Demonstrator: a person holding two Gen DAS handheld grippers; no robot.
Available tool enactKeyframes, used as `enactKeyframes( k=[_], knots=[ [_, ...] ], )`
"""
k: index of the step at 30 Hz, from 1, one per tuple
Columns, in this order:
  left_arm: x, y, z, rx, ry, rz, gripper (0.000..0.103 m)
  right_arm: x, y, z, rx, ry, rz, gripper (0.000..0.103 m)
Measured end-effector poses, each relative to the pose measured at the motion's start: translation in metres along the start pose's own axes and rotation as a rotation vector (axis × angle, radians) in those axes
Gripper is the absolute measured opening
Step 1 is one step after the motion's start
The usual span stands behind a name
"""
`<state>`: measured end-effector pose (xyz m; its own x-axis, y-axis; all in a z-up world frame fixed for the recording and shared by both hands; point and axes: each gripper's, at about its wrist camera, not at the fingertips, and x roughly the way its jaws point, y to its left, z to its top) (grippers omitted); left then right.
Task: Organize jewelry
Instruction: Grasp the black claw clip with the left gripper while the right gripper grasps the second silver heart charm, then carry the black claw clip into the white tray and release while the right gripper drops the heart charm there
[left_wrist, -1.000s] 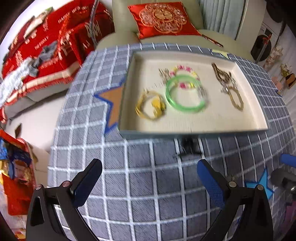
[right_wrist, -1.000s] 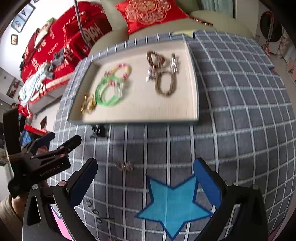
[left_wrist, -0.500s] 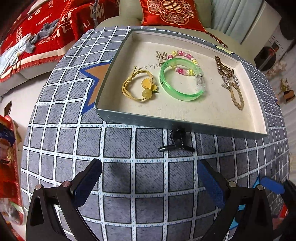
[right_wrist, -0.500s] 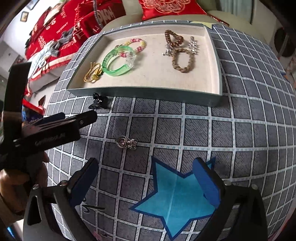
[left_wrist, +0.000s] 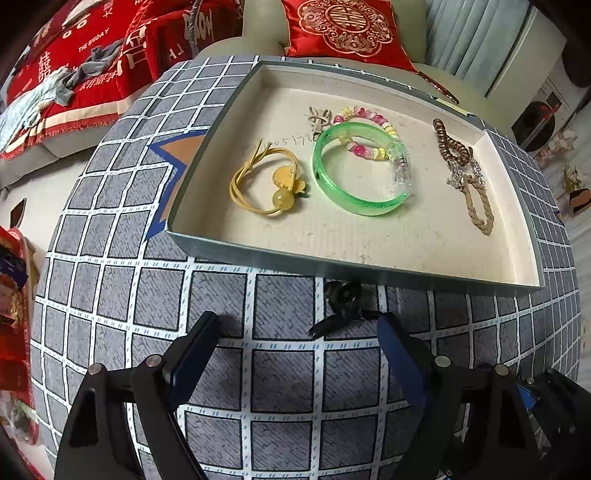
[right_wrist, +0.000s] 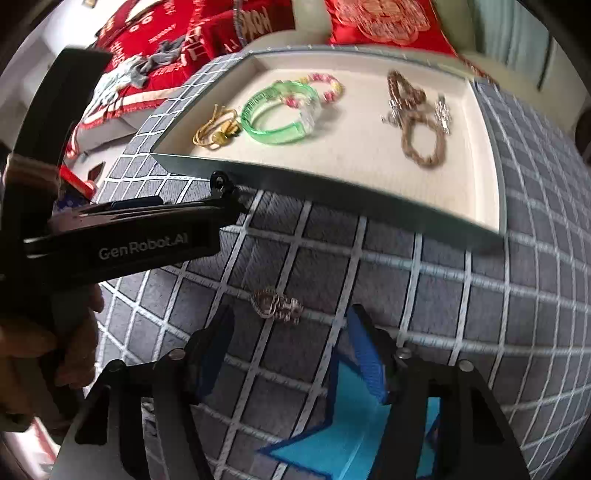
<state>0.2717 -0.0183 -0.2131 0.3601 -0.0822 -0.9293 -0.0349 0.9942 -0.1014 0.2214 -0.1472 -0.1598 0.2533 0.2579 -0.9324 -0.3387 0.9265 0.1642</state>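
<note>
Jewelry is split between the tray (left_wrist: 258, 254) and the checked cloth on the desk (left_wrist: 284, 310). Since a second ago both hand-held grippers have sunk closer to the two loose pieces, so pickups look near. The left hand-held gripper (left_wrist: 299, 354) stands wide and empty; the black hair clip (left_wrist: 343, 302), lying just before the tray's near wall, sits just ahead of its fingertips, nearer the right one. The right hand-held gripper (right_wrist: 291, 350) has just been closing to a middling gap, nothing between its pads; the silver brooch (right_wrist: 277, 306) lies just beyond the tips, centred.
</note>
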Motion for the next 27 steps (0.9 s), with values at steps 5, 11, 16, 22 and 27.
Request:
enactKeyframes(
  k=[5, 11, 16, 22, 27],
  knots=[
    [0.0, -0.006, 0.004, 0.017, -0.016, 0.003, 0.085, 0.003, 0.008, 0.0, -0.057, -0.012, -0.029, 0.037],
    [0.001, -0.018, 0.008, 0.046, -0.034, -0.001, 0.06, 0.002, 0.01, -0.003, -0.065, -0.008, -0.042, 0.015],
    [-0.002, -0.02, 0.006, 0.064, -0.039, -0.035, 0.044, 0.0, 0.007, -0.003, -0.029, 0.0, -0.028, 0.015],
    [-0.011, -0.018, 0.0, 0.073, -0.041, -0.06, 0.044, -0.005, -0.005, -0.006, 0.066, 0.014, 0.022, 0.015],
    [-0.022, -0.016, -0.004, 0.085, -0.052, -0.068, 0.044, -0.013, -0.016, -0.009, 0.153, 0.02, 0.061, 0.015]
  ],
)
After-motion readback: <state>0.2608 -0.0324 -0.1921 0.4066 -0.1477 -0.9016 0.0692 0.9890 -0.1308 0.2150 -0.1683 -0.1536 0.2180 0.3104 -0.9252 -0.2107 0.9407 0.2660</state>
